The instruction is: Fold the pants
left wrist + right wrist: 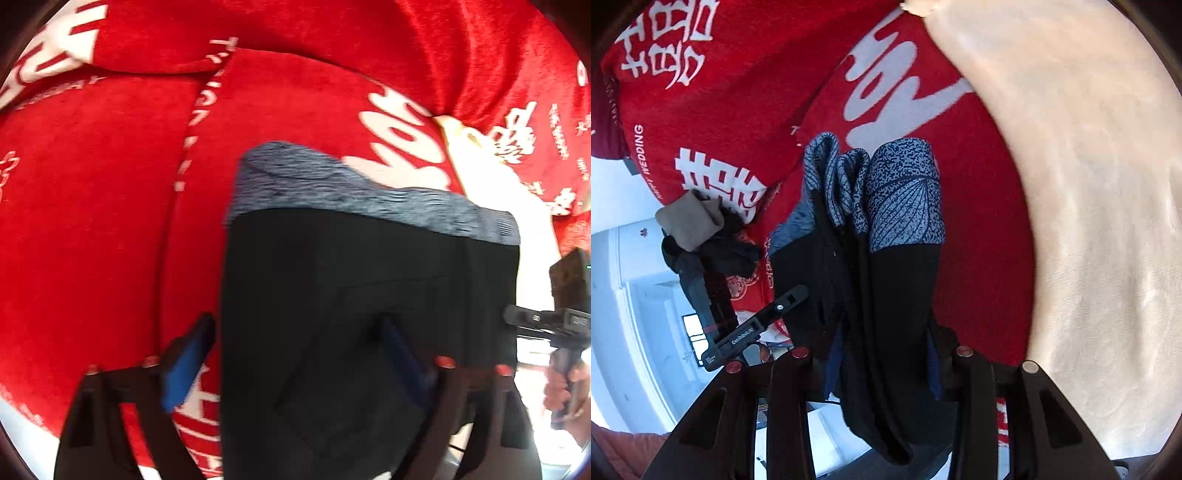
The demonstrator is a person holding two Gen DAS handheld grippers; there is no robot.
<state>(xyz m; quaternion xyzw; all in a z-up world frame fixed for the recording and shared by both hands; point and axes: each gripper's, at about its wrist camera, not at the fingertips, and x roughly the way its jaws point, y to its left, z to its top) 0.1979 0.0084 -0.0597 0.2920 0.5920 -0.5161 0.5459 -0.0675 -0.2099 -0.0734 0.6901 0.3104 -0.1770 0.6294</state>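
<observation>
The pants (369, 295) are black with a grey-blue patterned band, folded into a thick bundle above a red blanket. In the left wrist view my left gripper (295, 354) stands open, its blue-padded fingers (184, 369) apart around the bundle's lower left part without pinching it. My right gripper (532, 321) reaches the bundle's right edge. In the right wrist view my right gripper (882, 373) is shut on the pants (894, 295), which hang forward in several layers with the patterned cuffs (905, 192) at the far end. The left gripper (768, 317) shows at the left.
A red blanket (92, 221) with white lettering covers the surface below. A cream cloth (1089, 221) lies on its right side. A beige and black garment pile (701, 229) sits at the blanket's left edge, with white furniture (635, 295) beyond.
</observation>
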